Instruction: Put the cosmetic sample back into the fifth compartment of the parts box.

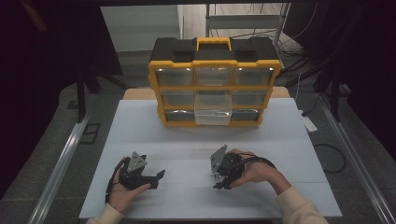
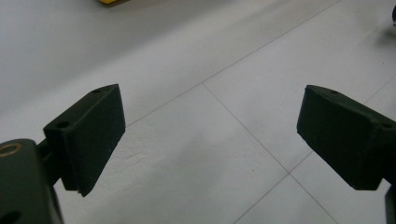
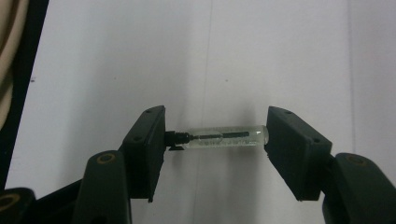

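Clear vial [image 3: 224,136] clamped endwise between right gripper [image 3: 215,142] fingers [image 3: 147,144]

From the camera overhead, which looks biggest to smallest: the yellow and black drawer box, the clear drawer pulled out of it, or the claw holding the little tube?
1. Drawer box, by far the largest.
2. Clear drawer and right claw: they look about alike, and the claw sits nearer the camera, so I would not rank them.

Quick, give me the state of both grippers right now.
Left gripper: open, nothing between its jaws.
Right gripper: shut on the small clear tube, clamped end to end.
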Motion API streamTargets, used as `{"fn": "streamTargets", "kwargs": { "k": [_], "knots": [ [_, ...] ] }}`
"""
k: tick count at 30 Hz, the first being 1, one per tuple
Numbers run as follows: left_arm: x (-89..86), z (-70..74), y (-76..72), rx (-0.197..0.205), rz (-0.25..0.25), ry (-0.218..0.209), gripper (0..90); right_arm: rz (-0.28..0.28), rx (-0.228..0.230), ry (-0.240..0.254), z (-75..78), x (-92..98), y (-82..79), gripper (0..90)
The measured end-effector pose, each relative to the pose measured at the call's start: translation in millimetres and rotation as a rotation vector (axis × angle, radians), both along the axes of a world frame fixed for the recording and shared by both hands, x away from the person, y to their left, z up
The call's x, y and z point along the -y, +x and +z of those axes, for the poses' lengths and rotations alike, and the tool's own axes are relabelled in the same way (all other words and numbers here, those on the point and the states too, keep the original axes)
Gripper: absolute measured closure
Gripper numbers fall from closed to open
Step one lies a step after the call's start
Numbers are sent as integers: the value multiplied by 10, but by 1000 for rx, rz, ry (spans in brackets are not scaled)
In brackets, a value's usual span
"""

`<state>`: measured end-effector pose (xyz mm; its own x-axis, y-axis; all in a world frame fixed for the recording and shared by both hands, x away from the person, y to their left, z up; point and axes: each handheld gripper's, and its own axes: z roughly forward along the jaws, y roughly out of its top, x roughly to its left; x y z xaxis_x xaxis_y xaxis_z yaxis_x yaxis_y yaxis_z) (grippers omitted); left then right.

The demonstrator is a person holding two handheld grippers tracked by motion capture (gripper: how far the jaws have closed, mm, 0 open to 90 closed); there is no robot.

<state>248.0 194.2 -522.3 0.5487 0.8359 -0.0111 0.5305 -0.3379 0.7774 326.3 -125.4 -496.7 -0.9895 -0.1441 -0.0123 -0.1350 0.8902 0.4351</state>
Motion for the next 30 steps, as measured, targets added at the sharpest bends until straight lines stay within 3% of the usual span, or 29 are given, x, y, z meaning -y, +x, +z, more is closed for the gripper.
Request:
{"fn": "streamTargets", "kwargs": {
  "k": [11, 17, 18, 21, 25, 30],
  "knots": [
    [-1, -1, -2, 0, -3, -1, 85, -59, 20, 53, 125, 70, 13, 398],
    [0, 3, -5, 5, -1, 0, 85, -146, 19, 132, 252, 117, 32, 398],
    [1, 6, -5, 7, 0, -1, 86, -170, 15, 165, 298, 137, 29, 398],
    [7, 11, -6, 14, -2, -1, 86, -184, 24, 177, 328, 147, 17, 398],
    [12, 11, -7, 17, -2, -2, 85, -245, 40, 207, 372, 175, 7, 398],
    [7, 18, -11, 21, -2, -4, 86, -328, -13, 276, 410, 227, 26, 398]
  ]
}}
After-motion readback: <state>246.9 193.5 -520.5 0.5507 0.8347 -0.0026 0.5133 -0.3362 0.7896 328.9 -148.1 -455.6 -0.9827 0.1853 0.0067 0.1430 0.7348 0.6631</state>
